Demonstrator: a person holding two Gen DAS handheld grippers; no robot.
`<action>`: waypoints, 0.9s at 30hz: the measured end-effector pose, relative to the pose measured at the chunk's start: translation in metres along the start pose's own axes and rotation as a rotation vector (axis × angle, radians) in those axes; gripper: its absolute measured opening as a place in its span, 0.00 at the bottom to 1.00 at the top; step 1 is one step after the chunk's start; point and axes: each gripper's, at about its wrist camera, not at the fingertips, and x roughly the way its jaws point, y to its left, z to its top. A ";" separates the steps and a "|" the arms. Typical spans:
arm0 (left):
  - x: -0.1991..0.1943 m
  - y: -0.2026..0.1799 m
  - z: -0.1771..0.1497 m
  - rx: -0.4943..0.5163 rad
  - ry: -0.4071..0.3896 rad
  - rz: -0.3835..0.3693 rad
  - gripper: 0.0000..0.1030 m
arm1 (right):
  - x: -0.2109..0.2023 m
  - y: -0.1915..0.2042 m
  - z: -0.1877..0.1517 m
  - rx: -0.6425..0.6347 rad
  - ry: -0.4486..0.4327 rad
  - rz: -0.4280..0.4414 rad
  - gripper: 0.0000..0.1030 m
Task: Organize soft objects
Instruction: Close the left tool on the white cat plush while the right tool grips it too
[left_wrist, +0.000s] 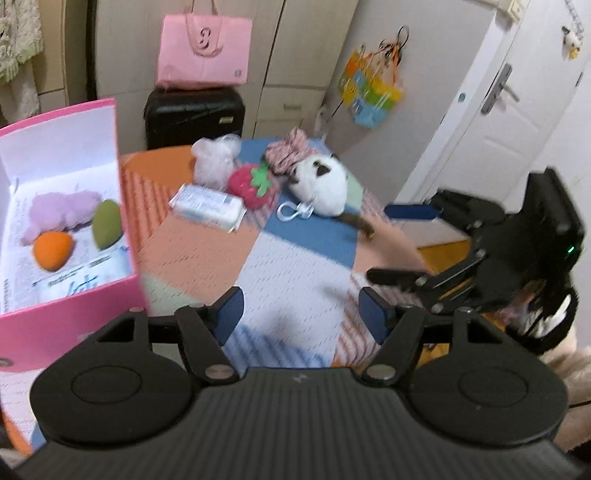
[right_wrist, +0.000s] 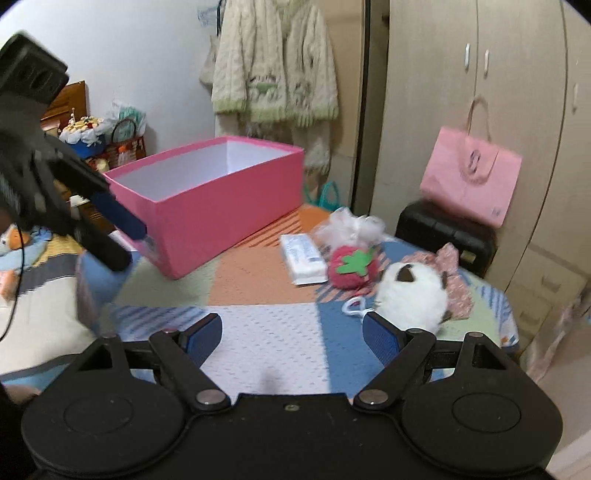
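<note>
1. The box (left_wrist: 70, 295) sits on the left side of the table (left_wrist: 295, 258).
2. In the box lie a fluffy toy (left_wrist: 59, 214), two sponges (left_wrist: 51, 251) and a flat pack (left_wrist: 74, 280), maybe tissues.
3. The sponges lie in front of the fluffy toy, and the flat pack lies in front of them.
4. At the far end of the table is a small heap.
5. There the wipes pack (left_wrist: 208, 206) lies left of the strawberry toy (left_wrist: 253, 186).
6. The mesh puff (left_wrist: 216, 158) is behind both.
7. The plush animal (left_wrist: 321, 184) lies right of the strawberry toy, in front of the cloth bow (left_wrist: 286, 153).
8. Behind the table stands a suitcase (left_wrist: 194, 114) with a paper bag (left_wrist: 203, 51) on top.
</note>
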 end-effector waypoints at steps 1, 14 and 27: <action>0.005 -0.003 0.000 0.009 -0.009 -0.002 0.66 | 0.002 -0.003 -0.005 0.001 -0.010 -0.011 0.84; 0.084 -0.015 0.025 -0.001 -0.131 -0.054 0.66 | 0.035 -0.037 -0.036 0.012 -0.041 -0.103 0.84; 0.171 -0.027 0.065 0.000 -0.131 -0.008 0.66 | 0.085 -0.089 -0.037 0.199 0.019 -0.123 0.84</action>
